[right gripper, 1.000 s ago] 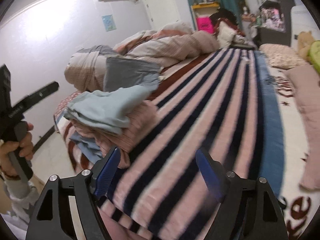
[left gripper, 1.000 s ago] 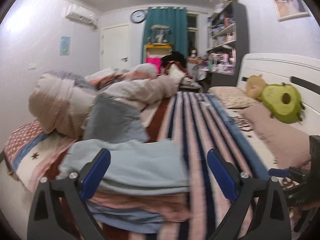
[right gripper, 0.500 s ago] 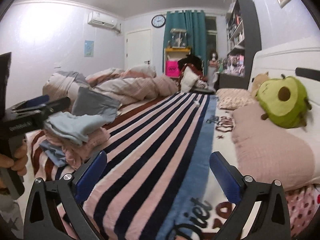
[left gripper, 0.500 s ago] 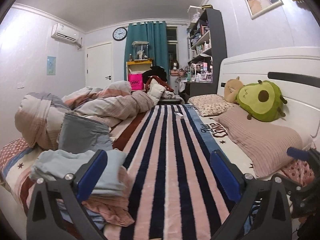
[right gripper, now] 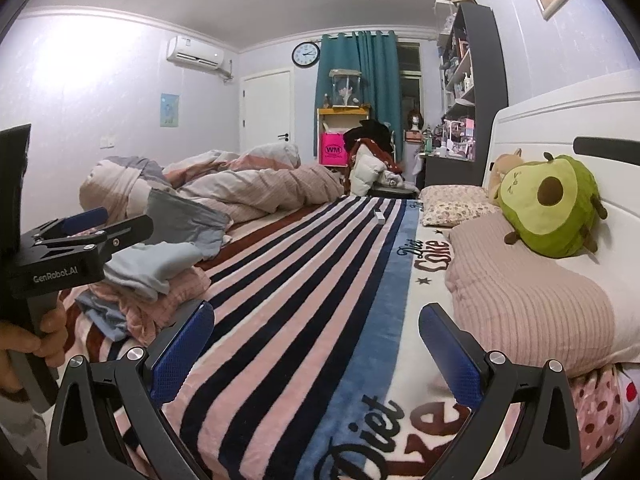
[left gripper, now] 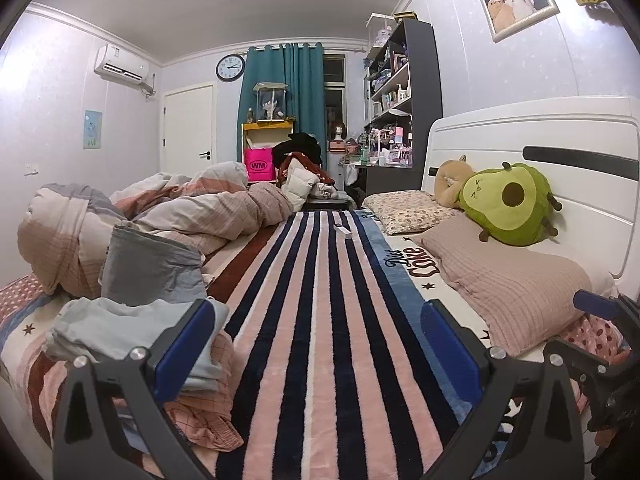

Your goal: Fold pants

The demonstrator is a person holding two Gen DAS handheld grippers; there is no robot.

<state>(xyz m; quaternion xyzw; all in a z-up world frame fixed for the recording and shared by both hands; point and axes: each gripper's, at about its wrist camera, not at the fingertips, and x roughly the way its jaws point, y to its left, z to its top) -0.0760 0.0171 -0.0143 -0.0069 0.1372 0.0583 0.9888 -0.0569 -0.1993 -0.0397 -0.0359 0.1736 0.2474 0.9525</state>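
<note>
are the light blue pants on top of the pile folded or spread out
Folded. The light blue pants lie as a compact layered bundle atop the clothes pile, with stacked edges showing. Both grippers are open and hold nothing.

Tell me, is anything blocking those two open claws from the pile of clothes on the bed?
Nothing visible does. The left gripper and right gripper are both open and empty, over the striped blanket. The pile of folded clothes lies just beside the left gripper's left finger, with only bare blanket between.
</note>
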